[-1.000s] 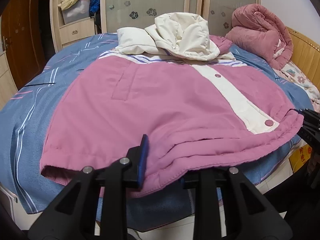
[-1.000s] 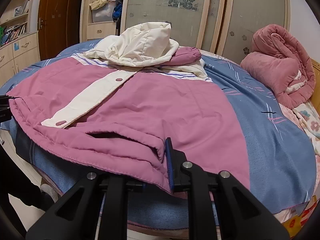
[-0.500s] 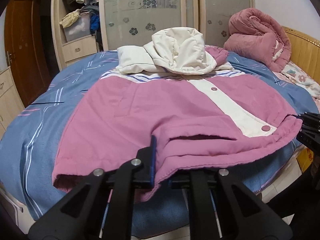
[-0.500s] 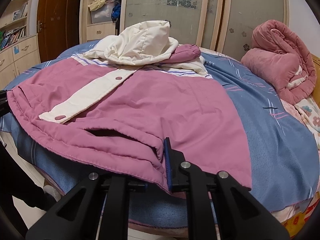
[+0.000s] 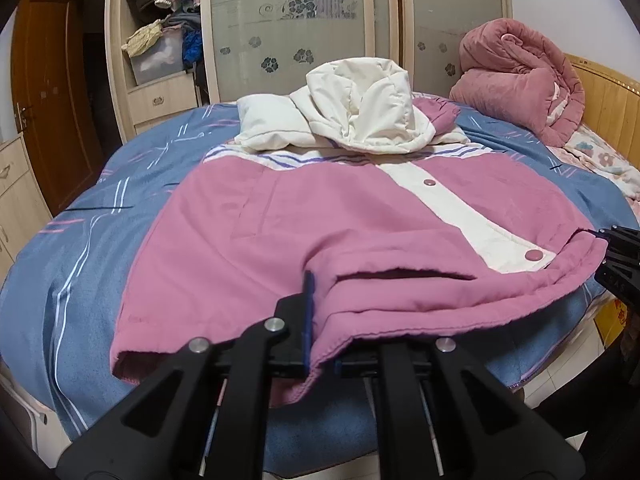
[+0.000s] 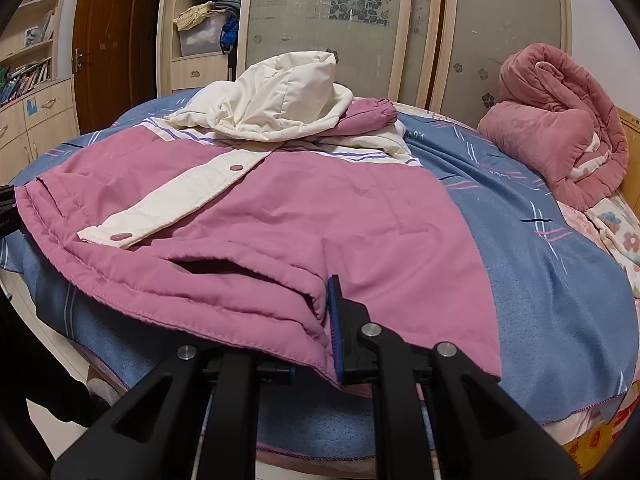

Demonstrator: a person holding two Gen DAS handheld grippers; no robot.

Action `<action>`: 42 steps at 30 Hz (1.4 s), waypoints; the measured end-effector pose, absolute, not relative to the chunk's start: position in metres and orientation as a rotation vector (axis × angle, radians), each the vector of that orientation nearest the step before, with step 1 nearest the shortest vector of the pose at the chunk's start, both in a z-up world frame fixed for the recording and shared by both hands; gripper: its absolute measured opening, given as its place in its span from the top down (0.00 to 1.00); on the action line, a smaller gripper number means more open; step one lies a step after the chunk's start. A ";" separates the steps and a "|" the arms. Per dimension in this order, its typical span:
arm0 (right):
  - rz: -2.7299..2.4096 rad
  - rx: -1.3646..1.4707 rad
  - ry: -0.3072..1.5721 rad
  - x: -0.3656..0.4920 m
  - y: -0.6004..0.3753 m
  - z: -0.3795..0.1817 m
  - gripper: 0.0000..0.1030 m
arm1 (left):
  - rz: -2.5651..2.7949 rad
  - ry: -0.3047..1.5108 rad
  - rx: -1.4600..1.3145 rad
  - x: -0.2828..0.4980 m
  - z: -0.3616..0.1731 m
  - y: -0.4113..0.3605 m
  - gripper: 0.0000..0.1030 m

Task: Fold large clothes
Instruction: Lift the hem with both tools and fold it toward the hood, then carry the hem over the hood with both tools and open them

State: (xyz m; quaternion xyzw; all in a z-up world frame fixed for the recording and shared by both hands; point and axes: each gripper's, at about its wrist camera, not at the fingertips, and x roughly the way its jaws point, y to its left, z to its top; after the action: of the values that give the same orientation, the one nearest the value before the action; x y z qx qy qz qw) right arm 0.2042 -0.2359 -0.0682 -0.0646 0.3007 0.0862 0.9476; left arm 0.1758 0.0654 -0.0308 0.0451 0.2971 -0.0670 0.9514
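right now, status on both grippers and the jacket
Left gripper and right gripper both shut on the hem of the pink hooded jacket. Jacket flat on blue bedspread, hem bunched. Nothing in the way.

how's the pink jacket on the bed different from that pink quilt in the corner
The pink jacket lies spread flat on the blue sheet; the pink quilt is rolled into a tall bundle. The jacket has a cream hood and snap placket; the quilt looks plain, plush pink. Both grippers, left and right, clamp the jacket's hem; nothing touches the quilt. Both rest on the bed.
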 end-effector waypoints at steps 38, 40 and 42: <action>0.149 0.033 0.323 0.227 -0.237 -0.010 0.89 | -0.160 0.404 -0.050 0.197 0.007 0.079 0.93; 0.144 0.035 0.301 0.233 -0.235 -0.009 0.89 | -0.163 0.397 -0.060 0.202 0.008 0.079 0.93; 0.141 0.047 0.281 0.238 -0.235 -0.007 0.90 | -0.154 0.380 -0.052 0.205 0.010 0.079 0.93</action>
State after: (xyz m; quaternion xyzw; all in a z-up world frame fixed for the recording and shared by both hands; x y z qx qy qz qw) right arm 0.2376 -0.2349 -0.0067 0.0234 0.1400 0.0703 0.9874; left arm 0.2053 0.0792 0.0102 -0.0260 0.1888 -0.0764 0.9787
